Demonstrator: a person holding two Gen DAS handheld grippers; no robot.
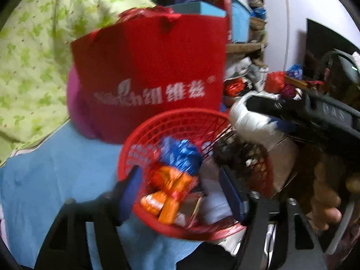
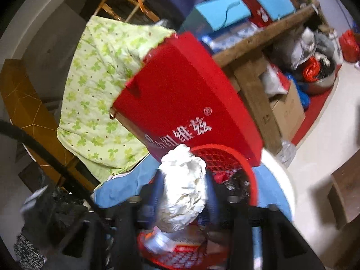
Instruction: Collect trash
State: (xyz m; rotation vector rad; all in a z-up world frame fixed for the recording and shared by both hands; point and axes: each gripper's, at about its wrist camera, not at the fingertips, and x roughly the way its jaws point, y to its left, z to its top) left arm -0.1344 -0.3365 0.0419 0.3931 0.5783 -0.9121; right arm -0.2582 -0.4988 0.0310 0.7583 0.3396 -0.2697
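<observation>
A red mesh basket (image 1: 157, 130) stands on a blue cloth (image 1: 56, 175) and holds a blue wrapper (image 1: 182, 155), orange wrappers (image 1: 171, 186) and other scraps. My left gripper (image 1: 182, 191) is open just above it, one finger on each side of the orange wrappers and gripping nothing. At the right of this view my right gripper (image 1: 254, 117) reaches over the basket's rim with a crumpled white paper (image 1: 243, 121) at its tip. In the right wrist view the white paper (image 2: 184, 186) lies between the spread fingers of my right gripper (image 2: 184, 198), over the basket (image 2: 225, 157).
A tall red paper bag (image 1: 148, 74) with white characters stands right behind the basket. A green floral quilt (image 1: 33, 56) lies to the left. A wooden shelf (image 2: 254, 45) with blue boxes, a cardboard box (image 2: 290, 110) and bagged clutter fill the right. A person's hand (image 1: 326, 193) holds the right gripper.
</observation>
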